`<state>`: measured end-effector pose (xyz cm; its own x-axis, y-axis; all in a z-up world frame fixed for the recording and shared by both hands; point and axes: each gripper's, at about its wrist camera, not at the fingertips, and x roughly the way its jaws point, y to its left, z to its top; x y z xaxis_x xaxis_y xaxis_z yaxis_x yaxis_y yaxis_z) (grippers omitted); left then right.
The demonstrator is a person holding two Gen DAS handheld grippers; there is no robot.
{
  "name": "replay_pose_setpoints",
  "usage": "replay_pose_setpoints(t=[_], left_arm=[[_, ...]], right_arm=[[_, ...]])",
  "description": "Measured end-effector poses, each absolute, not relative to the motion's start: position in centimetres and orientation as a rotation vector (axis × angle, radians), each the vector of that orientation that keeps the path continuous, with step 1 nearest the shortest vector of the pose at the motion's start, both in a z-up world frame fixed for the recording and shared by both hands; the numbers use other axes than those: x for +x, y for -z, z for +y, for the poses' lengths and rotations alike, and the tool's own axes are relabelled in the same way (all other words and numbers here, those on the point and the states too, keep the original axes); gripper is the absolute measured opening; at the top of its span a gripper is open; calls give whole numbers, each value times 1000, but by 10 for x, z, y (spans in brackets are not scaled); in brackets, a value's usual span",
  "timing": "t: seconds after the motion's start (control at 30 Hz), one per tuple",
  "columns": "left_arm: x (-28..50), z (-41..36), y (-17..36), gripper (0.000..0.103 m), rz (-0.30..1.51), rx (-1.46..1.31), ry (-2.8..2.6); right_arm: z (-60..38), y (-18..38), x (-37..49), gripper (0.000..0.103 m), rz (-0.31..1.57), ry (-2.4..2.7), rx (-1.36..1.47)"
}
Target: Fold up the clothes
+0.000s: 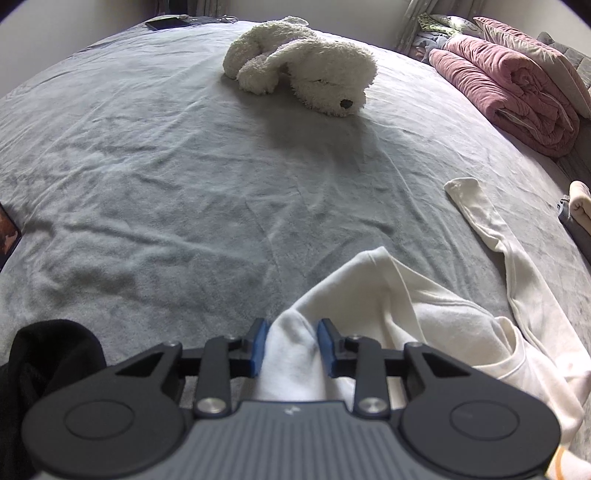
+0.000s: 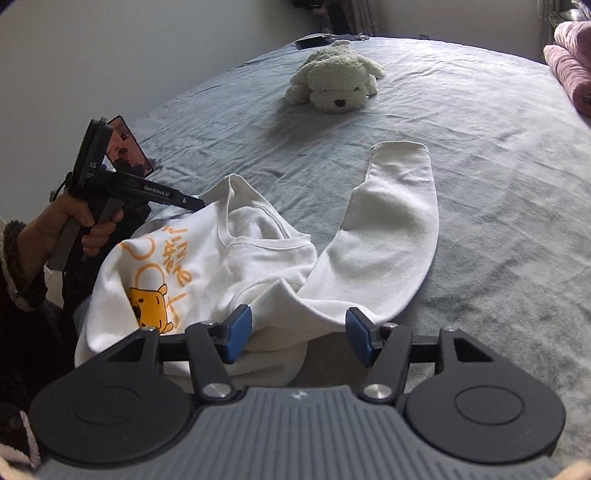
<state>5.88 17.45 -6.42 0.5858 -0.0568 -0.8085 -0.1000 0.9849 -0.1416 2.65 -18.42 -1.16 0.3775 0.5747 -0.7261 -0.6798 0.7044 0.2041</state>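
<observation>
A white sweatshirt [image 2: 229, 258] with a yellow bear print and orange letters lies crumpled on the grey bed sheet [image 2: 480, 166]. One long sleeve [image 2: 391, 229] stretches away from the body. My left gripper [image 1: 293, 345] is shut on a bunched fold of the sweatshirt [image 1: 406, 314] near a shoulder. The right wrist view shows it [image 2: 199, 204] from the side, held by a hand [image 2: 85, 225]. My right gripper [image 2: 299, 338] stands open over the near edge of the sweatshirt. Cloth lies between its blue pads [image 2: 238, 338], but they do not press on it.
A white plush dog [image 1: 303, 66] lies far up the bed. A folded pink quilt [image 1: 509, 85] and pillows sit at the right edge. A dark phone [image 1: 166, 23] lies at the far corner, another screen [image 2: 129, 147] at the left edge. Black cloth [image 1: 48, 354] sits near left.
</observation>
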Motion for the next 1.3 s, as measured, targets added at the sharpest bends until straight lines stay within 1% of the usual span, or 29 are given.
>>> replay_pose_setpoints(t=[0.07,0.17,0.27,0.4,0.43,0.47,0.53,0.67,1.0,1.3], left_arm=[[59,171,64,18,940,-169,-42],[57,165,64,13,926,-158,-68],[56,159,64,10,909,-152,-97],[53,153,65,9,888,-136,-122],[53,153,64,8,880,-136,-127],[52,152,64,8,871,-136,-132],[51,150,60,8,845,-136,-139],[46,148,46,8,780,-147,-155],[41,135,19,7,657,-163,-166],[34,106,-16,7,539,-151,-102]], right_arm=[[-178,15,23,61,849,-796,-217],[-166,23,19,61,823,-766,-347],[-156,36,19,61,768,-734,-475],[-150,46,23,60,732,-712,-522],[-150,48,26,53,729,-702,-523],[-150,50,29,31,736,-685,-513],[-154,50,37,4,760,-638,-468],[-167,37,36,2,724,-569,-400],[-205,-7,3,2,574,-273,-411],[-245,-50,-22,2,471,-109,-300]])
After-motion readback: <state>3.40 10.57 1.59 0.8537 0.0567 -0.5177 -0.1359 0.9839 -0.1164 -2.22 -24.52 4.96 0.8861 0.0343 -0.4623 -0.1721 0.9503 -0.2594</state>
